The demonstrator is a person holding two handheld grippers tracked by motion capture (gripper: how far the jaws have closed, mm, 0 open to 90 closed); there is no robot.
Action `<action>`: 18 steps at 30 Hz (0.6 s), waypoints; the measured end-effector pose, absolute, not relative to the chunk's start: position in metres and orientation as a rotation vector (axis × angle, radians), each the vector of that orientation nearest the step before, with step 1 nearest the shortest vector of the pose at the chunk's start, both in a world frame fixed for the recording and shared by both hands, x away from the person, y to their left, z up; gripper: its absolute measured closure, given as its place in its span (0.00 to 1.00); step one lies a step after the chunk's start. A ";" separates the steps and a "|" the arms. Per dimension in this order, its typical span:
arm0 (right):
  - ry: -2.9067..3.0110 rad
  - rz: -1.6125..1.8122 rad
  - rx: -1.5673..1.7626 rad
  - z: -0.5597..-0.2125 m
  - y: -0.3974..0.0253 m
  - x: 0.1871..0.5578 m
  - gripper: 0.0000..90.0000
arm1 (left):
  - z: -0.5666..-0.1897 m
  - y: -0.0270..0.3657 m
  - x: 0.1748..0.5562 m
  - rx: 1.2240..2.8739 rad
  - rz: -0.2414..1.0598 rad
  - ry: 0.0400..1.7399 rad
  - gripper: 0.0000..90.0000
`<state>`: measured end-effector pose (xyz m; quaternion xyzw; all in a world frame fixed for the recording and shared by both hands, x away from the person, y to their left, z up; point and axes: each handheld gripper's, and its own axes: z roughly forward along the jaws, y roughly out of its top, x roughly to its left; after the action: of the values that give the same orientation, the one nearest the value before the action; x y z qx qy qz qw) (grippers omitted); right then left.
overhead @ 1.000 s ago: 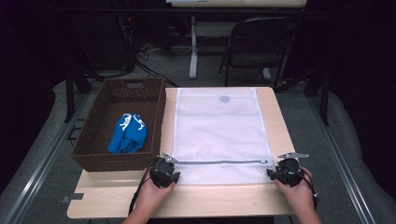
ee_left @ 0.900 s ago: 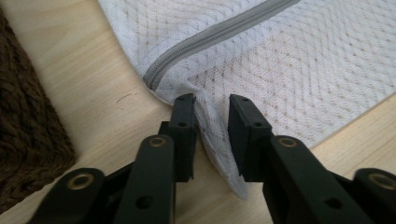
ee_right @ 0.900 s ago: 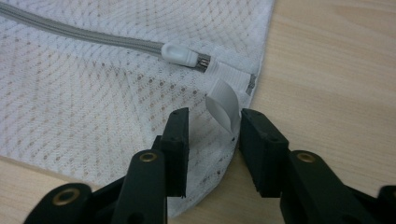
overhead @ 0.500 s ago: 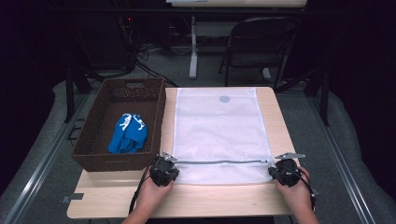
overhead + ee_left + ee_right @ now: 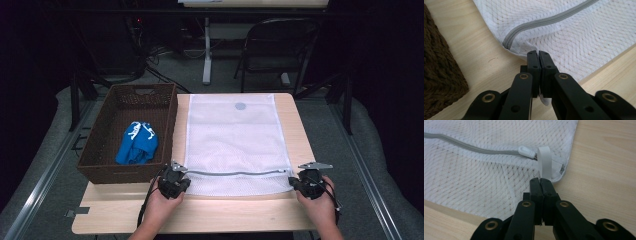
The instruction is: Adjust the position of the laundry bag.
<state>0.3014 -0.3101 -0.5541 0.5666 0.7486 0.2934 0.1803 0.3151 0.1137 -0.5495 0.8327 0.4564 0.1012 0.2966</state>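
The mesh bag (image 5: 232, 145) lies flat on the table (image 5: 200, 215), just beside the brown basket (image 5: 127, 131) w/ a blue cloth (image 5: 136, 144) in it. The left gripper (image 5: 538, 53) is closed tight on the bag's near left corner, close to the end of the grey zipper (image 5: 549, 21). The right gripper (image 5: 540, 180) is closed too, pinching the near right corner at the base of the white loop (image 5: 544, 162), next to the zipper pull (image 5: 526, 151).

Risks, as I judge: the mesh is thin and slippery, so if both grippers lift or pull apart too fast, one corner can slip out and the bag drops crooked. Also the right grip is very near the edge, so it maybe holds little fabric. Pulling sideways too hard can strain the zipper seam.
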 end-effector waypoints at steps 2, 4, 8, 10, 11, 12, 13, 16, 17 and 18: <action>2.113 0.839 1.595 -0.551 -0.310 0.301 0.99 | -0.547 0.115 0.314 2.206 0.271 1.215 0.99; 2.105 0.853 1.576 -0.549 -0.310 0.300 0.99 | -0.543 0.117 0.313 2.211 0.273 1.203 0.99; 2.103 0.870 1.559 -0.543 -0.309 0.298 0.99 | -0.538 0.120 0.311 2.201 0.269 1.197 0.99; 2.103 0.879 1.550 -0.540 -0.308 0.296 0.99 | -0.536 0.121 0.310 2.196 0.270 1.195 0.99; 2.101 0.880 1.544 -0.539 -0.308 0.295 0.99 | -0.535 0.121 0.310 2.192 0.272 1.195 0.99; 2.099 0.884 1.542 -0.538 -0.307 0.295 0.99 | -0.534 0.122 0.309 2.194 0.271 1.194 0.99; 2.099 0.891 1.538 -0.537 -0.307 0.295 0.99 | -0.533 0.122 0.308 2.190 0.271 1.191 0.99; 2.106 0.889 1.526 -0.535 -0.306 0.294 0.99 | -0.530 0.124 0.306 2.189 0.271 1.188 0.99; 2.106 0.898 1.532 -0.534 -0.305 0.294 0.99 | -0.529 0.124 0.305 2.185 0.273 1.195 0.99; 2.110 0.899 1.527 -0.533 -0.305 0.294 0.99 | -0.527 0.125 0.305 2.183 0.274 1.193 0.99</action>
<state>0.2938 -0.3046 -0.5332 0.5439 0.7515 0.3203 0.1919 0.3048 0.1248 -0.5274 0.8281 0.4526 0.1039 0.3140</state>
